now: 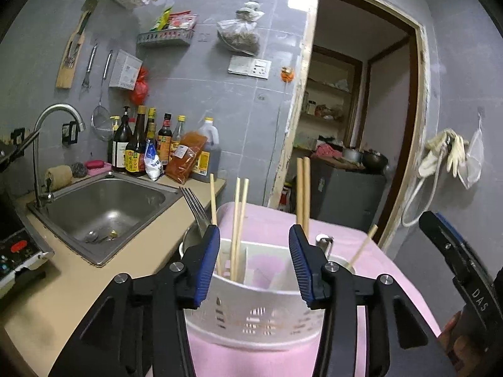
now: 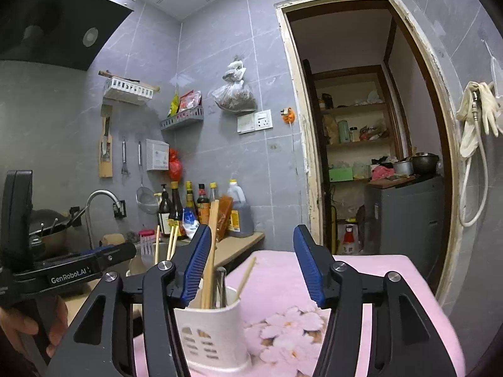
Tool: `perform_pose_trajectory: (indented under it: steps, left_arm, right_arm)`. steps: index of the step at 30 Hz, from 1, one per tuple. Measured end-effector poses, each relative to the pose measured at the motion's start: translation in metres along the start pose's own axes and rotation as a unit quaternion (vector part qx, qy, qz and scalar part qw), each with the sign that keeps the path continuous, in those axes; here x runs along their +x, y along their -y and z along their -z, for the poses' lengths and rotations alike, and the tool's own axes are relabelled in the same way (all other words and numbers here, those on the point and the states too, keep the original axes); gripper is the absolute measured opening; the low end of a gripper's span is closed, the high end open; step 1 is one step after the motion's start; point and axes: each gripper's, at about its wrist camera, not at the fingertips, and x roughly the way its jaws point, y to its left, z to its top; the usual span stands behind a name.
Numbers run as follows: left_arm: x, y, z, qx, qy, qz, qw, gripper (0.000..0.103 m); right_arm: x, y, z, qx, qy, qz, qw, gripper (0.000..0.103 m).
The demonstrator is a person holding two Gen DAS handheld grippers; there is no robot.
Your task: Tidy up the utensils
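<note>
At the far left of the left wrist view, a steel sink (image 1: 103, 210) sunk into the beige counter (image 1: 63, 286), with a curved tap (image 1: 56, 125) over it and something small and shiny near the drain, too small to name. Behind its back right corner, about eight bottles (image 1: 135, 144) and packets crowded together, exact count hard to give since they overlap. Further right, one fork (image 1: 195, 204) standing tines up, its handle hidden behind the left gripper's finger. On the pink cloth (image 1: 273, 229), against its near edge, one white slotted utensil holder (image 1: 251, 308) with a divider inside; five bamboo chopsticks (image 1: 239, 220) upright in it, plus one chopstick (image 1: 361, 248) leaning at the right from a part of the holder that is hard to make out. Left gripper (image 1: 254, 267) with jaws apart at a middling width and nothing pinched, the holder's near rim lying between and just beyond the blue pads. At the right edge, the other black gripper cut off by the frame. In the right wrist view, the left gripper's black body (image 2: 78, 267) at far left with a hand (image 2: 34, 323) on it, partly cropped. Holder (image 2: 210, 336) low and left of centre on the flowered cloth, half masked by the left finger, two chopsticks rising just beside that pad without clear contact. Right gripper (image 2: 251, 267) likewise parted, empty, only cloth showing between its pads.
</note>
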Motion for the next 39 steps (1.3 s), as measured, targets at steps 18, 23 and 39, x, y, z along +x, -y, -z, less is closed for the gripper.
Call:
perform_pose_trajectory:
  steps: [18, 23, 39]
  left_arm:
    - [-0.054, 0.023, 0.046, 0.059, -0.035, 0.041, 0.9968, 0.084]
    - [-0.07, 0.019, 0.063, 0.052, -0.033, 0.044, 0.9971, 0.084]
    - [-0.096, 0.013, 0.093, 0.069, -0.032, 0.023, 0.9969, 0.084]
  right_arm:
    - [-0.076, 0.006, 0.013, 0.017, -0.08, 0.031, 0.996, 0.103]
    - [-0.094, -0.001, 0.022, 0.004, -0.097, 0.05, 0.994, 0.103]
    - [-0.121, -0.013, 0.051, 0.009, -0.119, 0.084, 0.989, 0.103]
